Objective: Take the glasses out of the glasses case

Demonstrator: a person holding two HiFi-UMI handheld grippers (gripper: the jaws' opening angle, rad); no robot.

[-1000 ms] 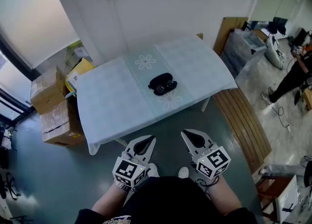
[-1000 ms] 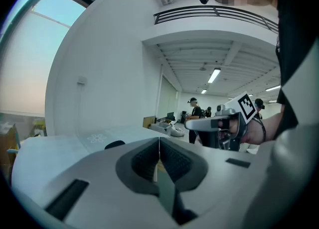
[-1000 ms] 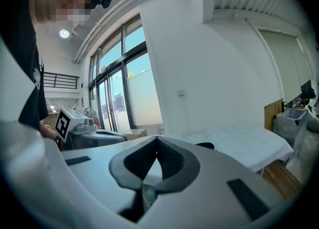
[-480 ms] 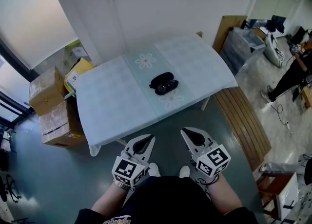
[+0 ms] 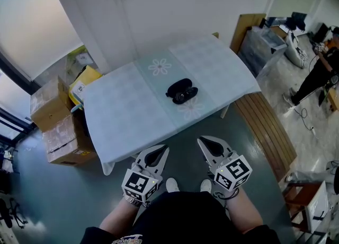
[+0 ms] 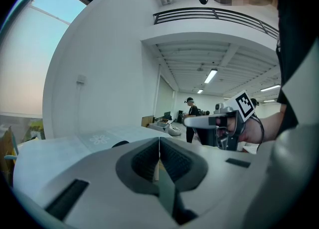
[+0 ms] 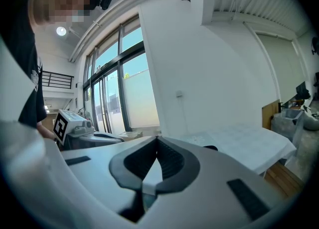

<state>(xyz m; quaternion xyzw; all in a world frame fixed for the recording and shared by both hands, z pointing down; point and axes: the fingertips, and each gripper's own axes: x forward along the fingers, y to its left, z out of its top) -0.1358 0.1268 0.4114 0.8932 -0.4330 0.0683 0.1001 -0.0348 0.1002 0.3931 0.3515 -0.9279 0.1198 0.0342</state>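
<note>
A black glasses case (image 5: 179, 89) lies open near the middle of the table (image 5: 122, 111), with dark glasses inside it. The table has a pale checked cloth with flower prints. My left gripper (image 5: 160, 150) is held low in front of my body, short of the table's near edge, jaws shut and empty. My right gripper (image 5: 205, 143) sits beside it, also shut and empty. In the left gripper view the case (image 6: 119, 144) shows only as a dark sliver over the jaws, and the right gripper (image 6: 192, 120) appears at the side. The right gripper view shows a sliver of the case (image 7: 210, 148).
Cardboard boxes (image 5: 53, 118) are stacked left of the table beside a window. A wooden bench (image 5: 265, 131) runs along the table's right side. A white wall stands behind the table. A person (image 5: 318, 78) stands at far right among office clutter.
The view has shifted slightly, so the table and case sit a little to the right and nearer. Both grippers stay shut in the same place before my body.
</note>
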